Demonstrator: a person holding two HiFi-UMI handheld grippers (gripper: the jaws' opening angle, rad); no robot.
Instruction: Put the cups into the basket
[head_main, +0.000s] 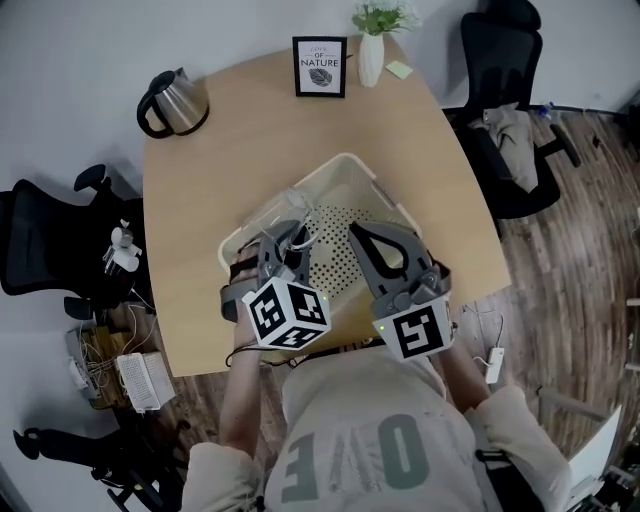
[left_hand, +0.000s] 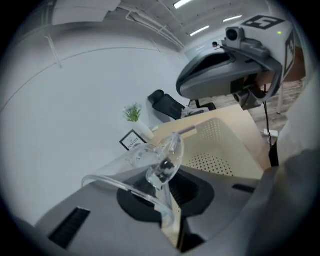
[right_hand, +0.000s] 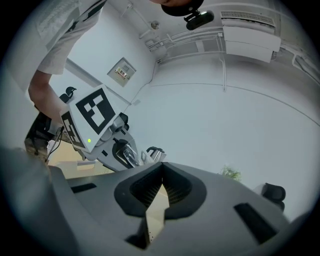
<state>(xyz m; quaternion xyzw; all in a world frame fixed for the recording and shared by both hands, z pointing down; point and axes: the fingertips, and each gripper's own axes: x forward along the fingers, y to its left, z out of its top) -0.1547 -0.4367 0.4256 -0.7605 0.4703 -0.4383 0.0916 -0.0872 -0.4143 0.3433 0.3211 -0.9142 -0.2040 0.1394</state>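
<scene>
Over the tabletop's (head_main: 250, 120) near edge, the left gripper (head_main: 288, 243) pinched a clear cup (left_hand: 150, 162) above the basket's (head_main: 345, 158) left rim. The right gripper (right_hand: 161, 170), jaws together on nothing, angled over its right side. Beyond, open tabletop reached the far-edge kettle (head_main: 178, 100).

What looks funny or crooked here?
The clear cup, clamped in the left gripper above the basket, lies tipped on its side instead of upright. Nothing looks spilled or broken.

left gripper (left_hand: 169, 197): clamped on clear cup (left_hand: 161, 165) | basket (left_hand: 225, 145) beyond
</scene>
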